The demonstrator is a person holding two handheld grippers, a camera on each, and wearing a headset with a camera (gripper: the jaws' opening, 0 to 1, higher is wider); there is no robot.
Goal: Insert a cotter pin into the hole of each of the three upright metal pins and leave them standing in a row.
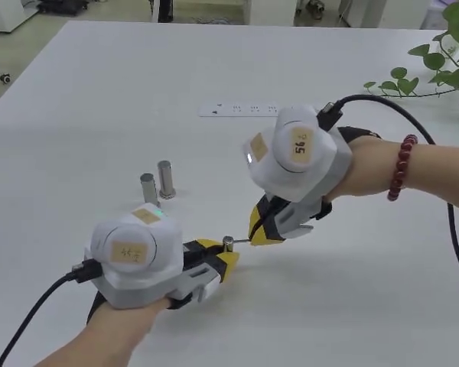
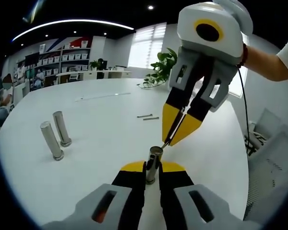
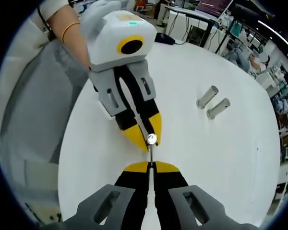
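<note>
Two hand-held grippers [image 1: 226, 260] [image 1: 258, 233], three metal pins [image 1: 227, 245] [image 1: 148, 189] [image 1: 166, 179], three cotters [image 3: 151, 152] [image 2: 145, 115] [image 2: 152, 118]

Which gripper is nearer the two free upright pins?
Left. The left gripper, shut on the third pin, sits just this side of the two free pins; the right gripper, holding a cotter pin, is farther, off to their right.

Silvery metal pin [image 2: 153, 163] upright at lower centre, thin cotter pin [image 3: 151, 153] tip at its top; two more metal pins [image 2: 52, 140] standing at left; spare cotter pins [image 2: 148, 116] lying mid-frame.
</note>
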